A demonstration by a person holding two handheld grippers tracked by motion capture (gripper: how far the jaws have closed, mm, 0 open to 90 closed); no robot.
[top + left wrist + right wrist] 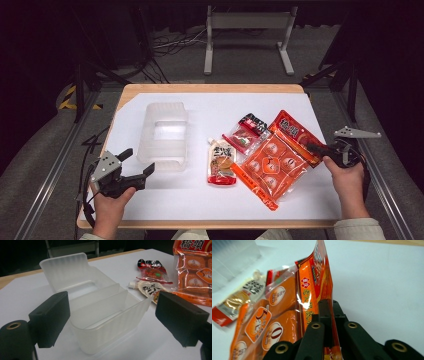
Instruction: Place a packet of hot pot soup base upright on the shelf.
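Observation:
A large orange-red snack packet (280, 160) lies at the right of the white sheet, its right edge lifted. My right gripper (316, 148) is shut on that edge; in the right gripper view the packet (287, 315) stands up between the two black jaws of the right gripper (329, 305). A clear plastic box (164, 135) with inner dividers stands at centre left. My left gripper (137, 162) hovers open just in front of the clear box (100, 312), nothing between its fingers (51, 317).
A white sauce pouch (221, 162) and a small red-black sachet (246, 132) lie between the box and the big packet. The wooden table edge (210, 88) borders the white sheet (200, 200). Stand legs and cables are on the floor behind.

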